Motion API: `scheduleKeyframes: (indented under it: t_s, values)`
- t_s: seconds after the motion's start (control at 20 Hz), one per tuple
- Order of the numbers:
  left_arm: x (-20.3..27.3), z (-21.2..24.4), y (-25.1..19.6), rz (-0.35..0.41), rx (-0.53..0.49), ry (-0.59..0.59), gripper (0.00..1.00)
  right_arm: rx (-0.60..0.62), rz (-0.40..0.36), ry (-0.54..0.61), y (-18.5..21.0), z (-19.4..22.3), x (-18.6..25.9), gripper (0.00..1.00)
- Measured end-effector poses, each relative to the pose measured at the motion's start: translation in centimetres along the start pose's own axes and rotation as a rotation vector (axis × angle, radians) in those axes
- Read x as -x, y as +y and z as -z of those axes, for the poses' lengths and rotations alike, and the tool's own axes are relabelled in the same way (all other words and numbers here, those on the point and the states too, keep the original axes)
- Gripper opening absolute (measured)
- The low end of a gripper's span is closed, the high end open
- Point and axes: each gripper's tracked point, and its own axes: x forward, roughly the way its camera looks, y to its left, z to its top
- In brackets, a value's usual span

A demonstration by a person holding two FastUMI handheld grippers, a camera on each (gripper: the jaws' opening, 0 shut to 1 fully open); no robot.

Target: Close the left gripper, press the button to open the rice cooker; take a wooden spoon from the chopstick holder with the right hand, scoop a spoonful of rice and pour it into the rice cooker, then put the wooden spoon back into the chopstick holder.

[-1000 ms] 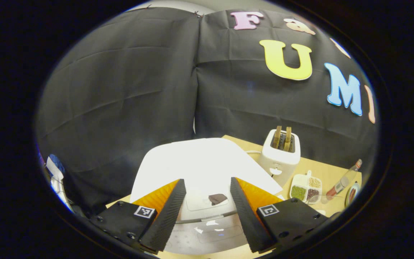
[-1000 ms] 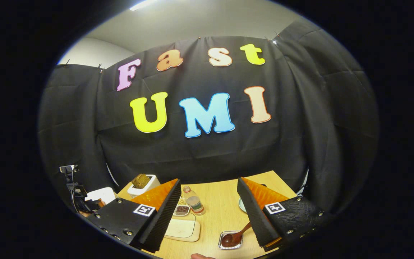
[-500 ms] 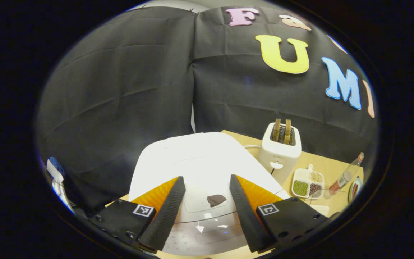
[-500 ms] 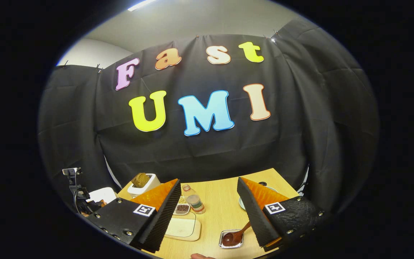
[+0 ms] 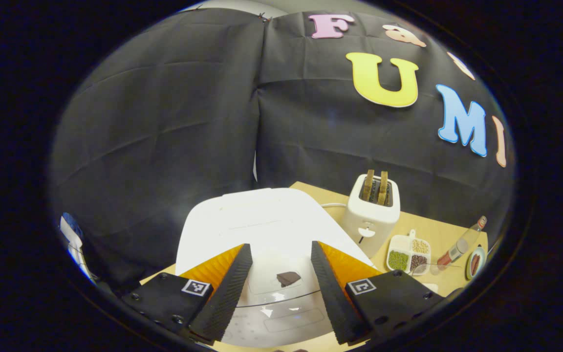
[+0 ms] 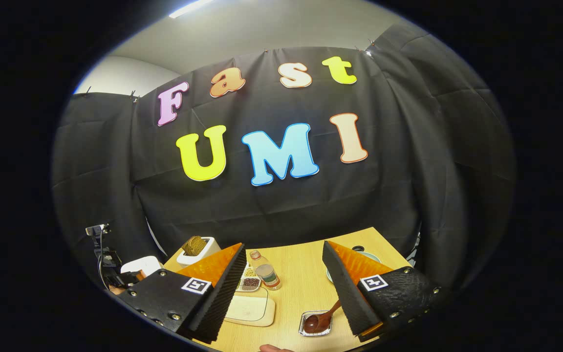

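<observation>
In the left gripper view, the white rice cooker (image 5: 262,220) sits at the table's (image 5: 438,232) left end, lid down, with a small dark button (image 5: 288,278) near its front edge. Just right of it stands a white toaster (image 5: 372,215) holding two slices, then a divided dish of beans (image 5: 407,254) and a clear bottle (image 5: 459,244) lying tilted. Since a moment ago the toaster and dish have slid slightly leftward in this view. The left gripper (image 5: 280,288) hangs above the cooker's front, fingers spread wide and touching nothing, the button between them below.

In the right gripper view, a cutting board (image 6: 251,310) lies at left, an upright bottle (image 6: 265,270) behind it, and a wooden spoon (image 6: 321,319) rests in a small metal tray (image 6: 314,324) beside the right finger. The right gripper (image 6: 286,293) is spread wide, empty, above the table.
</observation>
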Motion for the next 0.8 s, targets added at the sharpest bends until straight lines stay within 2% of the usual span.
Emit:
scheduleKeyframes:
  t_s: [0.05,0.15,0.35,0.6,0.65,0.75,0.8]
  values:
    - [0.9,-1.3,-0.7,0.02,0.005,-0.027,0.82,0.003,0.004,-0.006,-0.4,-0.2,0.1,0.95]
    - [3.2,-4.6,-2.9,0.064,0.001,-0.098,0.86,0.007,0.01,-0.019,-0.8,-0.5,0.4,0.95]
    - [8.3,-10.1,-7.5,0.172,0.015,-0.213,0.86,0.016,0.028,-0.042,-1.7,-1.2,1.0,0.95]
    - [15.7,-14.4,-12.8,0.311,0.009,-0.321,0.86,0.042,0.045,-0.091,-2.5,-3.3,1.8,0.95]
    - [17.0,-14.9,-14.0,0.341,-0.007,-0.336,0.9,0.047,0.047,-0.1,-2.6,-3.7,1.8,0.95]
    - [19.7,-15.7,-16.2,0.393,-0.032,-0.362,0.9,0.047,0.049,-0.117,-2.6,-4.6,2.1,0.95]
    - [21.2,-15.7,-17.3,0.424,-0.035,-0.375,0.86,0.043,0.047,-0.125,-2.5,-4.9,2.3,0.95]
